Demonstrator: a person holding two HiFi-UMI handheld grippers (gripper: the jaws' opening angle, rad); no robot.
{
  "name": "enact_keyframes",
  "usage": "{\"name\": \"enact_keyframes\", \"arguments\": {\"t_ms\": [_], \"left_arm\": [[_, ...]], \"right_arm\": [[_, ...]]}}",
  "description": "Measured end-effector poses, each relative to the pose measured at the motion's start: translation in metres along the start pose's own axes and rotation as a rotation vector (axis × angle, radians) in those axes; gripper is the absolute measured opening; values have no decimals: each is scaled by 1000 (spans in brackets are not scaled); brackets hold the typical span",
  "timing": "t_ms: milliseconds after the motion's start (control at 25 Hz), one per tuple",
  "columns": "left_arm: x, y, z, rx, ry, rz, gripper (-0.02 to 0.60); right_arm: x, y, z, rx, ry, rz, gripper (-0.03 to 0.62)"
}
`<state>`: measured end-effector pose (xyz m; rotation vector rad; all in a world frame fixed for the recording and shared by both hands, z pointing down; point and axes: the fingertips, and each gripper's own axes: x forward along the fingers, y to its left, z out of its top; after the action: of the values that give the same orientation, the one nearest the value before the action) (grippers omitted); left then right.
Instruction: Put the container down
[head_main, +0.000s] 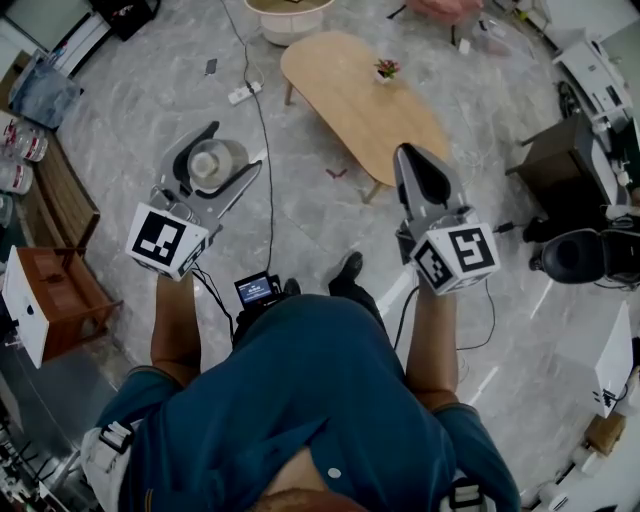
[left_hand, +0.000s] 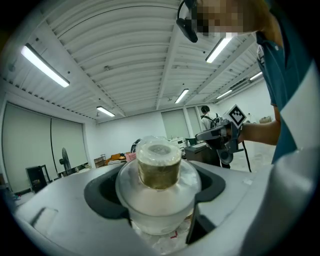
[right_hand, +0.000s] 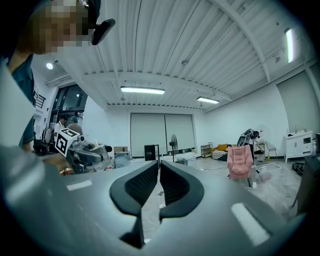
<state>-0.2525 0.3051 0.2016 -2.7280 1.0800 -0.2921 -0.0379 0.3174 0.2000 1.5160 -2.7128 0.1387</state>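
Observation:
My left gripper (head_main: 218, 165) is shut on a clear plastic container (head_main: 210, 162) with a round lid, held in the air above the floor. In the left gripper view the container (left_hand: 159, 185) fills the space between the jaws, a brownish content showing under its top. My right gripper (head_main: 425, 172) is raised at the right with its jaws closed together and nothing between them; the same gripper (right_hand: 158, 186) shows its ribbed pads nearly touching in its own view. The two grippers are held apart, roughly level with each other.
A light wooden oval table (head_main: 360, 100) with a small potted plant (head_main: 386, 70) stands ahead. A white tub (head_main: 289, 17) is beyond it, a wooden crate (head_main: 62, 290) at the left, cables and a power strip (head_main: 244, 93) on the marble floor, a dark cabinet (head_main: 565, 160) at the right.

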Motion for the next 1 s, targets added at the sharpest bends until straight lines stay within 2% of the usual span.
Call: {"name": "enact_keyframes", "arguments": {"t_ms": [560, 800, 1000], "left_arm": [[122, -13, 21, -14, 58, 100, 339], [156, -18, 29, -12, 72, 133, 339], [178, -21, 33, -13, 88, 125, 339]], "right_arm": [[29, -143, 9, 37, -13, 94, 11], [30, -182, 10, 52, -24, 114, 11], [25, -202, 7, 76, -10, 107, 11]]}}
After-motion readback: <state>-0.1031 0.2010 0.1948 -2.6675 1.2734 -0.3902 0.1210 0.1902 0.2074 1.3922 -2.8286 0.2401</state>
